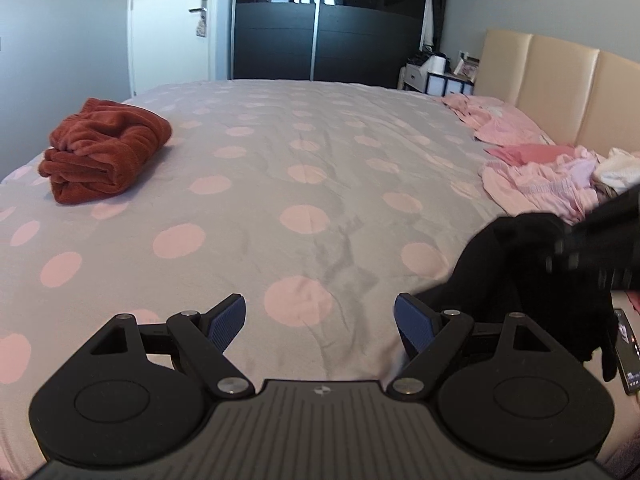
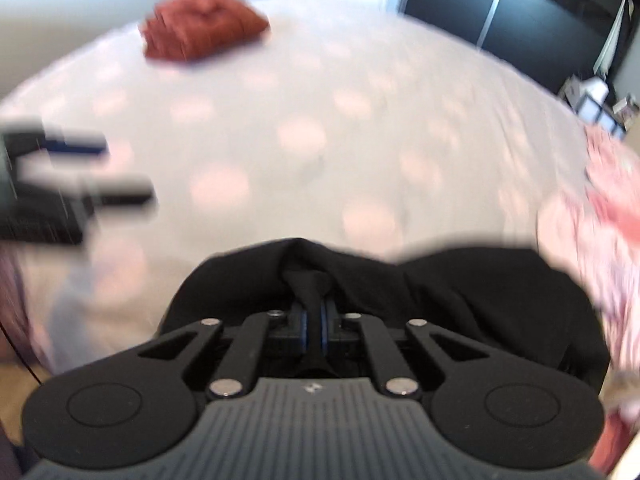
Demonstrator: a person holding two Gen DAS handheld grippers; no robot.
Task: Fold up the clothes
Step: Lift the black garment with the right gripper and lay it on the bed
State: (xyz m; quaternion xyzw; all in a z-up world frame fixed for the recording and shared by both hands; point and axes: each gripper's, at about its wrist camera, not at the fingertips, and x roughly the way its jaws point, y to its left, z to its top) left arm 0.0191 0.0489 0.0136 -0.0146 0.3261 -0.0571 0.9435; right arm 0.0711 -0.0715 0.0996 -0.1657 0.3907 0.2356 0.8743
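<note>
The right wrist view is smeared by motion: the left gripper [image 2: 120, 172] is only a dark blur. The black garment [image 2: 460, 292] hides the bed [image 2: 280, 120] beneath it. In the left wrist view the phone [image 1: 628, 354] is cut off by the edge.

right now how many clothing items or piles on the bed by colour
rust-red folded towelling garment: 1
black fabric garment, clamped in the right claw: 1
pale pink crumpled clothes heaps by the headboard: 2, the farther at
white garment at the frame's edge: 1
total: 5
</note>
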